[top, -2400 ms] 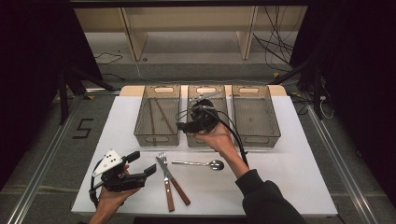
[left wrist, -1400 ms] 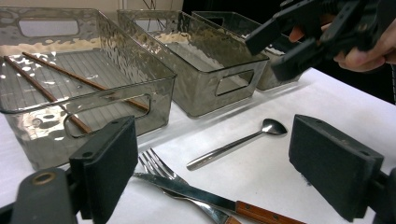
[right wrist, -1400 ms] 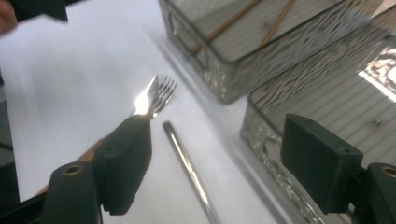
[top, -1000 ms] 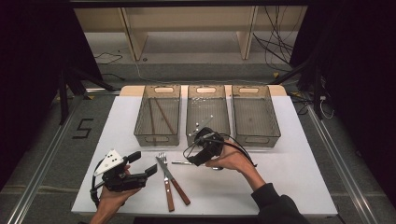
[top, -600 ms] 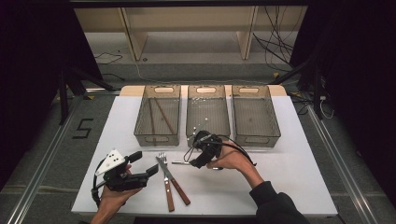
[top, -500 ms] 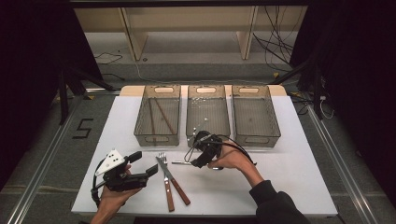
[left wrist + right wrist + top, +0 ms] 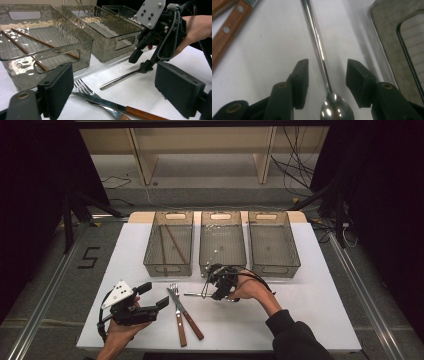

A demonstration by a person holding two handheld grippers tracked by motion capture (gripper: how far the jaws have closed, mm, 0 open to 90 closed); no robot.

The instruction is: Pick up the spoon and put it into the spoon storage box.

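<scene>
White table (image 7: pixel 310 320) carries three clear bins; all positions below are relative to the middle bin (image 7: pixel 223 240). It looks empty, as does the bin (image 7: pixel 273 240) on its right, while the left bin (image 7: pixel 169 242) holds two chopsticks (image 7: pixel 37 47), so this looks like sorting cutlery by type. Left gripper (image 7: pixel 150 306) is parked well in front and left of the middle bin, jaws wide open with nothing in them, likely idle. Right gripper (image 7: pixel 212 292) is down at the table just in front of it, jaws half open and just been closing, straddling the spoon (image 7: pixel 318 47) at its neck, pads not yet touching. Fork (image 7: pixel 86 88) and knife (image 7: pixel 117 107) lie crossed front-left, likely waiting their turn.
</scene>
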